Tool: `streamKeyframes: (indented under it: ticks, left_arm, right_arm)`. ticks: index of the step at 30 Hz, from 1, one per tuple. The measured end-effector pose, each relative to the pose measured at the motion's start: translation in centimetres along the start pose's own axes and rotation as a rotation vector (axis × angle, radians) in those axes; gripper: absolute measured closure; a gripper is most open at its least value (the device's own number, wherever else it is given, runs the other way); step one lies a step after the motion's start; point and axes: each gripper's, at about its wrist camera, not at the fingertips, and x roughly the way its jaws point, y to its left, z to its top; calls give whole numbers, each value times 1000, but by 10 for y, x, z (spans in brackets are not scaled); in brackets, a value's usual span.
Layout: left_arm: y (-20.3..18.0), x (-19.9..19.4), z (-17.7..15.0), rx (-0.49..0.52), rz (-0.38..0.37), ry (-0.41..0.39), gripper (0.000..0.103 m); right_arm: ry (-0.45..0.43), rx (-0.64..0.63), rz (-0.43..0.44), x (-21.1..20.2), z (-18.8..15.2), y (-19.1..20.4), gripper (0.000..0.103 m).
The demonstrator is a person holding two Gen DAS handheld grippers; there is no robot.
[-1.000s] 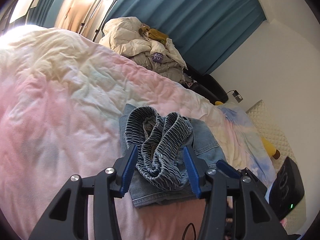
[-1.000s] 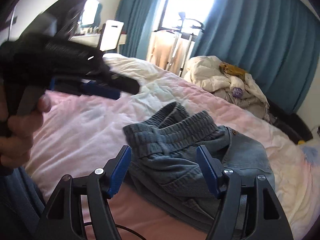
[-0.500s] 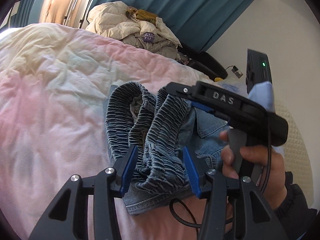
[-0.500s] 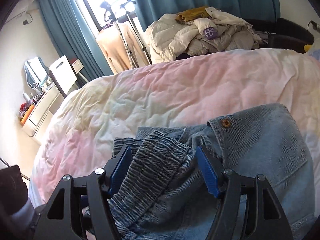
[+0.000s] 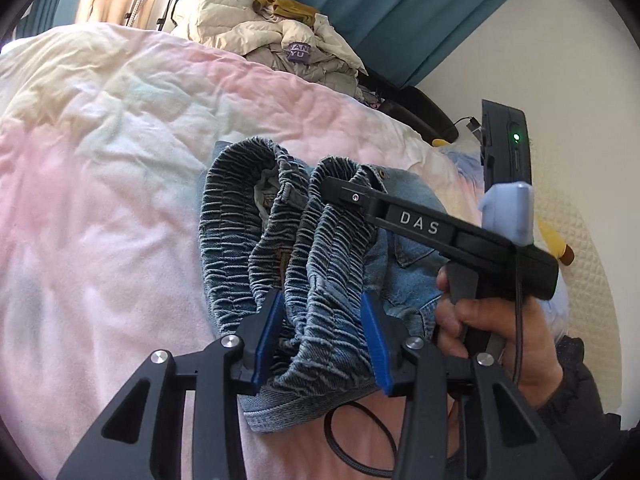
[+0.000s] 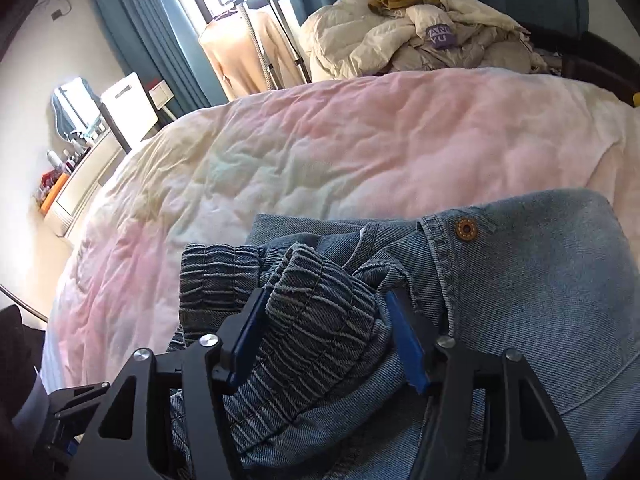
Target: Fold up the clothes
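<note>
The blue denim garment with a ribbed elastic waistband [image 5: 320, 248] lies near the bed's near edge on the pink-and-cream quilt [image 5: 100, 200], wide and bare beyond. The left hand-held gripper [image 5: 320, 336] and right hand-held gripper [image 6: 324, 332] are closing, each with bunched waistband between its blue pads.

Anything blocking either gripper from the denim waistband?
Nothing visible. The left gripper and right gripper each already have a ruched fold of the denim garment between their closing jaws, on the pink duvet.
</note>
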Motion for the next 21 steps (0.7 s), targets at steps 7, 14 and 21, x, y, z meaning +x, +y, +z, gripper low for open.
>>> streamKeyframes:
  ticks: [7,14,21]
  left_arm:
    - [-2,-7,-3,-24,59,-50,78]
    - [-3,-37,-10,-93,84,-111,89]
    - [23,-29,-14,-202,166,-77,91]
  right_arm:
    - [-107,-64,11,-14,10,20,84]
    - [-166,-198,57,-24,31,71,87]
    - [-96,-235,117,25,28,87,86]
